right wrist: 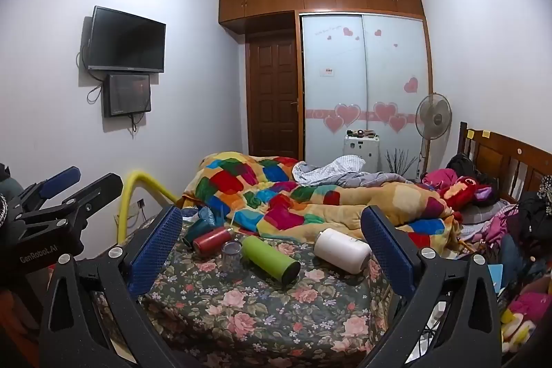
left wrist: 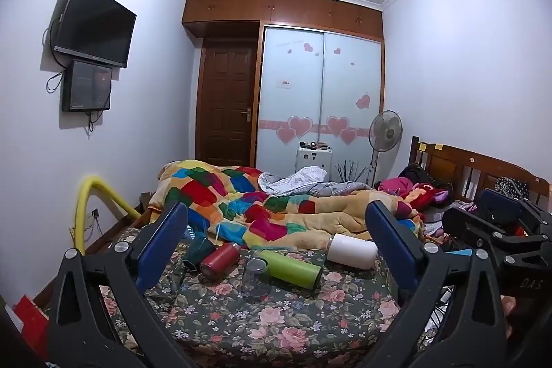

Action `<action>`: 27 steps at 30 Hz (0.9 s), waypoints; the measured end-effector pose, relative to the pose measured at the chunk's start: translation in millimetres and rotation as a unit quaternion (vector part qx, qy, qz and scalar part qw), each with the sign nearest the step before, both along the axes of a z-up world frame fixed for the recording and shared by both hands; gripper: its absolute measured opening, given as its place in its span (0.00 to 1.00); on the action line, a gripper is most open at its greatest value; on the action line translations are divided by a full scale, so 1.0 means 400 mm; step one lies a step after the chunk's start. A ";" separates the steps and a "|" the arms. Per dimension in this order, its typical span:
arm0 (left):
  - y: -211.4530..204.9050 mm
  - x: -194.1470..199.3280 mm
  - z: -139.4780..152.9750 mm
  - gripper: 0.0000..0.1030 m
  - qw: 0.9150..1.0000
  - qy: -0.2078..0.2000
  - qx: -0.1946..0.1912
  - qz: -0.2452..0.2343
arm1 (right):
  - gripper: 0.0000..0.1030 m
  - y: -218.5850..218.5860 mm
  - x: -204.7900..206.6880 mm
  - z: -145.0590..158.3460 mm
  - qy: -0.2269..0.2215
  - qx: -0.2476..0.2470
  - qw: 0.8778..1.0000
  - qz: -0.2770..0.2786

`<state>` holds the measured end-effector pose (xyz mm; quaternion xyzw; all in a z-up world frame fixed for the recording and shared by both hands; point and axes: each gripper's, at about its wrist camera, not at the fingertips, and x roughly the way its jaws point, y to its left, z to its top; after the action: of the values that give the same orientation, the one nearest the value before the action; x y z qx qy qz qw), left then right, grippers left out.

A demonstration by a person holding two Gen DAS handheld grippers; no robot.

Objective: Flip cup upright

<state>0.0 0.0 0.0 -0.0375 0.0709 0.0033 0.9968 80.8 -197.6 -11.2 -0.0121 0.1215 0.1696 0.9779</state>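
A clear glass cup [left wrist: 256,276] stands upside down on the floral bedsheet [left wrist: 283,326], between a red bottle [left wrist: 219,259] and a green bottle [left wrist: 291,268] that lie on their sides. In the right wrist view the cup [right wrist: 230,253] sits left of the green bottle [right wrist: 270,259]. My left gripper [left wrist: 276,247] is open and empty, held above and short of the cup. My right gripper [right wrist: 272,240] is open and empty too, back from the bottles. The right gripper also shows in the left wrist view [left wrist: 500,230], and the left gripper shows in the right wrist view [right wrist: 65,192].
A white bottle [left wrist: 352,251] and a dark teal cup [left wrist: 198,252] also lie on the sheet. A patchwork quilt [left wrist: 276,206] is heaped behind them. A yellow padded rail [left wrist: 84,212] stands at the bed's left edge. Clothes pile up by the wooden headboard [left wrist: 476,168].
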 end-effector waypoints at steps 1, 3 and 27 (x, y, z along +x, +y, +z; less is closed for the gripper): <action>-0.001 0.000 0.000 1.00 1.000 0.001 0.002 0.000 | 1.00 0.000 0.000 0.000 0.000 0.000 1.000 0.000; -0.001 0.001 0.000 1.00 1.000 0.003 0.003 0.002 | 1.00 0.000 0.000 0.000 0.000 0.001 1.000 0.000; -0.017 0.014 -0.015 1.00 1.000 0.007 0.005 0.000 | 1.00 0.000 0.006 -0.005 0.003 0.000 1.000 -0.001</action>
<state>5.5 -6.8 -5.9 -0.0326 0.0783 0.0034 0.9964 83.4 -197.7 -13.2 -0.0117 0.1241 0.1690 0.9777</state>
